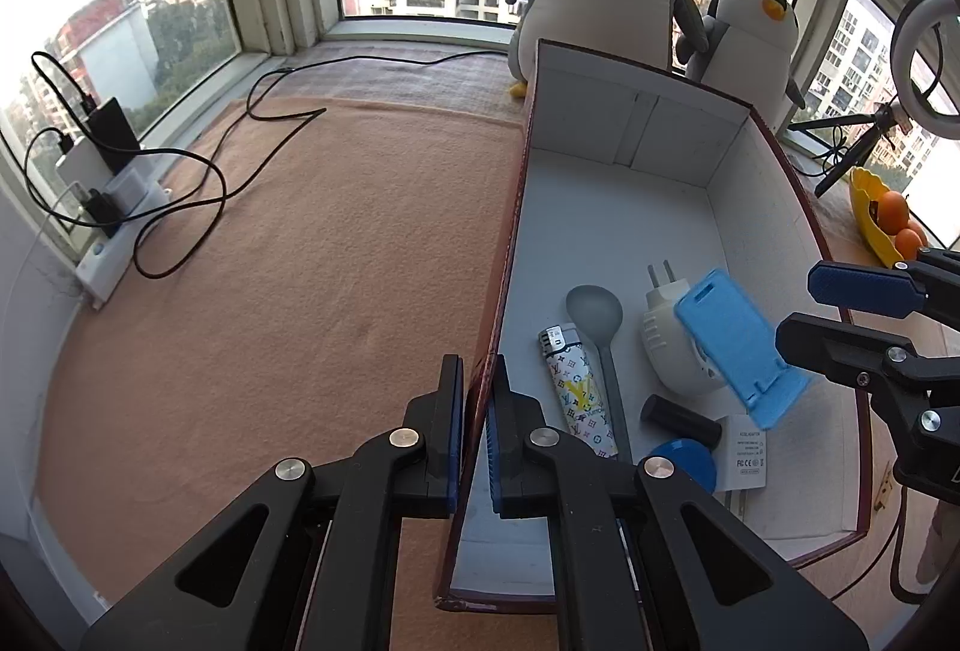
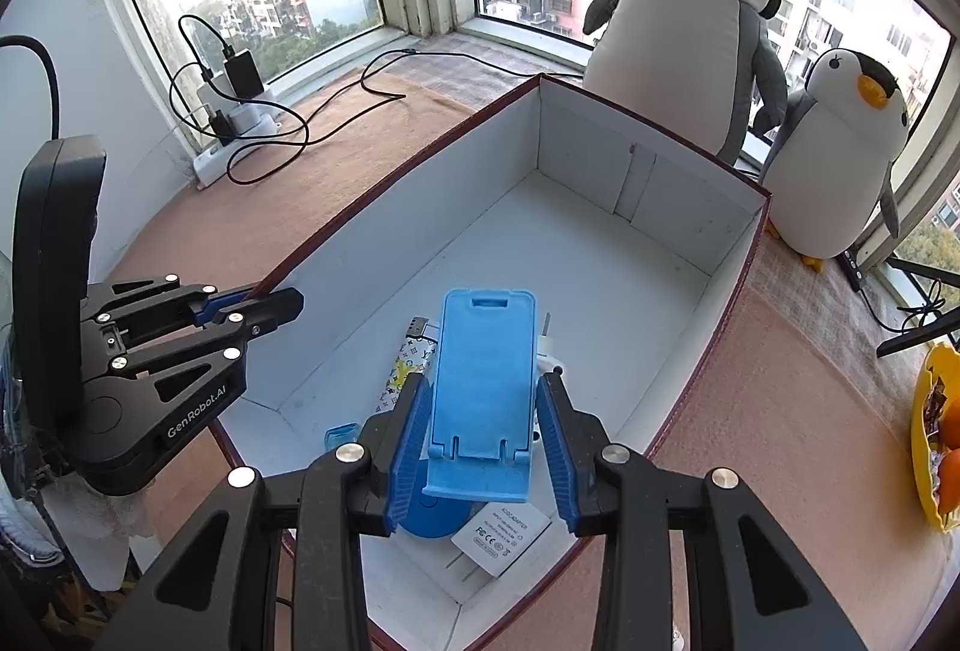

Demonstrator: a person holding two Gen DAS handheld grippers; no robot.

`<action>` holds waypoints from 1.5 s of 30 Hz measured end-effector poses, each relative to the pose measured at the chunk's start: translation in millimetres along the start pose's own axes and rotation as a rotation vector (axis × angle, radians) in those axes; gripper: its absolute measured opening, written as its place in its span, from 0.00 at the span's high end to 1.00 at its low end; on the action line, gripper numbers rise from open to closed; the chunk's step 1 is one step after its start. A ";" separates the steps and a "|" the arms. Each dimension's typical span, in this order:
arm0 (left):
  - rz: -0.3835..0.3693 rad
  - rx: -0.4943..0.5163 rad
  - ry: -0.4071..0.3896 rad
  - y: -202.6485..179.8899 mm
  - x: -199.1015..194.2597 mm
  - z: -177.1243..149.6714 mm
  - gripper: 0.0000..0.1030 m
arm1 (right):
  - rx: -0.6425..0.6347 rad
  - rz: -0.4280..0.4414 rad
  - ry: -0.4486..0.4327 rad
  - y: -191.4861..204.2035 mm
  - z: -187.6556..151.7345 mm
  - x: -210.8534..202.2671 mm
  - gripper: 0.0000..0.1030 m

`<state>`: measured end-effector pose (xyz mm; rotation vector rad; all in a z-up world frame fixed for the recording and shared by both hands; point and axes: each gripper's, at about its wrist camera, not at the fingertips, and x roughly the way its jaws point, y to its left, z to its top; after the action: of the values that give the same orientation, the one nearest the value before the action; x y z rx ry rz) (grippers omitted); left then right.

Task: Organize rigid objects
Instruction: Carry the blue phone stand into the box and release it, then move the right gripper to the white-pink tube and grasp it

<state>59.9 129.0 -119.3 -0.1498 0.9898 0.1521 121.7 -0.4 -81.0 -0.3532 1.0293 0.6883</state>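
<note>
A white-lined cardboard box (image 1: 606, 207) with dark red outer walls stands on an orange blanket. My left gripper (image 1: 476, 363) is shut on its left wall, and it shows at the left of the right wrist view (image 2: 264, 297). A blue phone stand (image 2: 483, 387) leans tilted inside the box, between the pads of my right gripper (image 2: 485, 381), with a small gap on each side. In the left wrist view the stand (image 1: 738, 345) rests on a white plug device (image 1: 660, 339), just off the right gripper (image 1: 801, 309). A patterned lighter (image 1: 579, 399), a grey spoon (image 1: 594, 315), a black cylinder (image 1: 681, 420), a blue lid (image 1: 684, 462) and a white adapter (image 1: 744, 453) lie beside it.
Two plush penguins (image 2: 678, 33) (image 2: 840, 159) stand behind the box at the window. A power strip with chargers and looping black cables (image 1: 120, 207) sits at the far left. A yellow bowl of oranges (image 1: 882, 219) and a ring light on a tripod (image 1: 924, 51) are at the right.
</note>
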 end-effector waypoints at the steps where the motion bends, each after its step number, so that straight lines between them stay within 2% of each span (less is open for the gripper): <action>1: 0.000 0.000 0.000 0.0 -0.1 0.1 0.94 | 0.000 0.001 -0.004 0.0 0.1 -0.8 0.62; 3: 0.000 0.000 0.000 0.8 -0.1 -0.2 0.94 | -0.001 -0.001 -0.010 0.0 0.1 -2.5 0.54; 4: 0.001 0.000 0.001 1.3 -0.2 -0.2 0.94 | -0.001 -0.003 -0.012 -0.2 0.1 -3.2 0.53; 14: 0.002 0.001 0.000 2.1 -0.2 -0.4 0.94 | 0.032 0.003 -0.018 -10.8 -3.9 -10.9 0.49; 22: 0.003 0.004 -0.001 2.4 -0.4 -0.6 0.94 | 0.130 -0.010 -0.052 -44.2 -18.4 -47.9 0.49; 28: 0.000 0.009 0.002 1.5 -1.0 -0.5 0.94 | 0.220 -0.050 -0.081 -86.3 -47.6 -96.2 0.48; 35: 0.002 0.015 0.005 -0.5 -0.6 -0.1 0.94 | 0.301 -0.117 -0.077 -129.4 -102.4 -139.6 0.46; 39: 0.008 0.018 0.006 -1.8 -0.4 0.0 0.94 | 0.292 -0.136 -0.042 -142.4 -125.0 -142.0 0.46; 45: 0.013 0.016 0.010 -2.6 -0.5 0.3 0.94 | 0.228 -0.086 0.010 -139.4 -139.4 -115.1 0.46</action>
<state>60.4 126.5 -118.6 -0.1294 1.0017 0.1559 84.7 -224.1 -54.4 -0.2019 1.0840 0.4863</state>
